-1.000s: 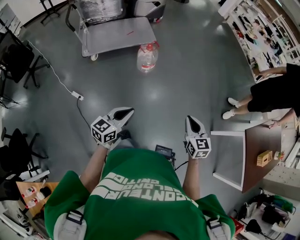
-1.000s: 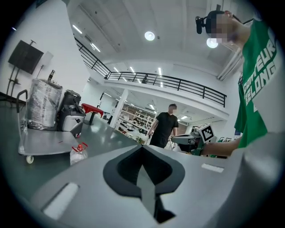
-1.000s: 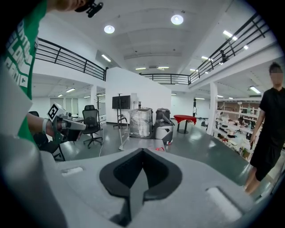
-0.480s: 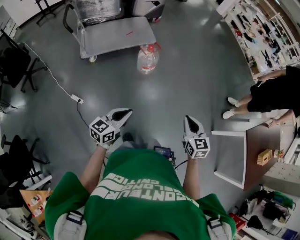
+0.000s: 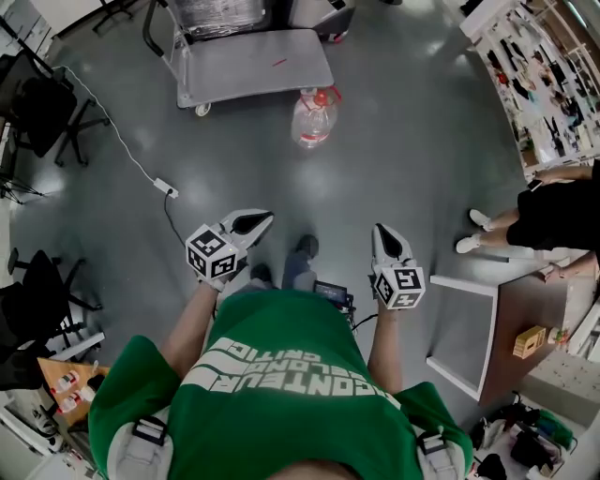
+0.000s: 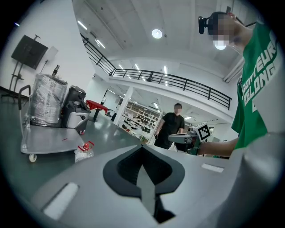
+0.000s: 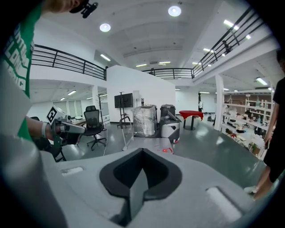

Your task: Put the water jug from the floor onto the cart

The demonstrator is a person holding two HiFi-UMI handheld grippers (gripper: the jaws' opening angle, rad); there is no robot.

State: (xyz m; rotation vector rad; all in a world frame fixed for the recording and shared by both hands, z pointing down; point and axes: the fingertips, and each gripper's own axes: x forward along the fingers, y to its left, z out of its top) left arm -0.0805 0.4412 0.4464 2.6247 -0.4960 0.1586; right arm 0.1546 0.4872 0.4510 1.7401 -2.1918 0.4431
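Jug (image 5: 314, 119) is standing by cart (image 5: 253, 67), probably heavy, slick (red top handle (image 5: 324, 95) seems best hold). Left gripper (image 5: 251, 223) and right gripper (image 5: 387, 242) are hovering well apart from it, jaws together, empty.

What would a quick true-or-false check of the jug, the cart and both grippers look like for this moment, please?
1. The water jug stands on the floor by the cart. True.
2. The left gripper is clamped on the jug. False: it is shut with nothing in it, well short of the jug.
3. The fingers of the right gripper are spread wide. False: they are together, with nothing between them.
4. A plastic-wrapped load sits on the cart at its handle end. True.
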